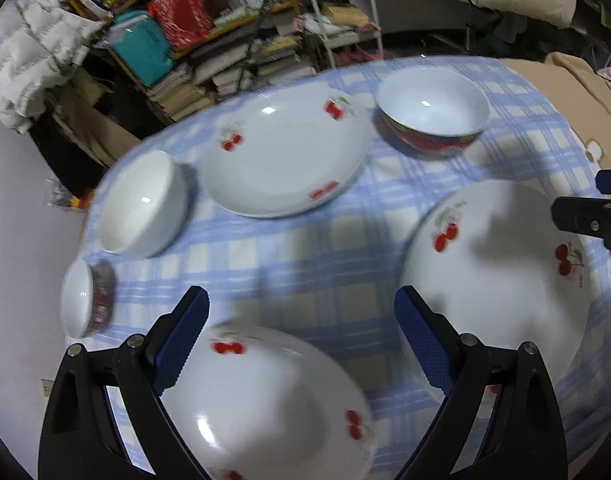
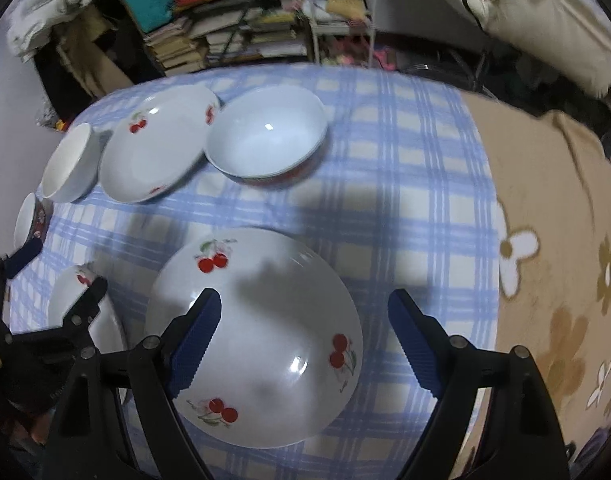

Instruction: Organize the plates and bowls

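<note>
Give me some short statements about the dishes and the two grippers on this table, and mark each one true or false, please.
1. Both grippers stand open and hold nothing. True: the left gripper and right gripper have their jaws spread.
2. Three cherry plates lie on the cloth. True.
3. The plates are already stacked. False: each lies apart on the checked tablecloth.
4. The red-sided bowl is upside down. False: it stands upright, opening upward.
5. The plain white bowl holds food. False: it is empty.
</note>
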Available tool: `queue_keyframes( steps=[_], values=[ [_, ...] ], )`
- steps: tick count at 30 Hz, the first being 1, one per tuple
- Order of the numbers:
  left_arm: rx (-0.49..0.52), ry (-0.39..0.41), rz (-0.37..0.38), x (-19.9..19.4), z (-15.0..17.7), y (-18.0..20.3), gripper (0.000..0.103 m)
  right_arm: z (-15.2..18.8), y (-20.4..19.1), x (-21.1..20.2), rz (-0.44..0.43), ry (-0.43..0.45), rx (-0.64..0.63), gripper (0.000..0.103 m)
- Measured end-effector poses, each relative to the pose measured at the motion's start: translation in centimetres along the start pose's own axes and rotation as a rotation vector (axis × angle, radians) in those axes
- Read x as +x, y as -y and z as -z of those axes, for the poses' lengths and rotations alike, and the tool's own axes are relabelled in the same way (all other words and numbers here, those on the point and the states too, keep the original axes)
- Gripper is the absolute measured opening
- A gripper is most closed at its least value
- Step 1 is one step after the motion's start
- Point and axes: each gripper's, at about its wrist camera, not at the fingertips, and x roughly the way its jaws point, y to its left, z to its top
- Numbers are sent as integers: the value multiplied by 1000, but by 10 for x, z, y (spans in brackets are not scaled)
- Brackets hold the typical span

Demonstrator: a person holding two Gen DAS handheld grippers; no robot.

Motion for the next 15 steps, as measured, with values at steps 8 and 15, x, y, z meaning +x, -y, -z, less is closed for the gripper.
queue_keyframes(
  steps=[8, 15],
  values=[
    [-11, -100, 106, 24, -1, 22, 93, 5, 7, 32, -11, -123, 31, 90],
    [-14, -150, 165, 33, -3, 37, 79, 12, 26, 49, -20, -206, 113, 77]
  ],
)
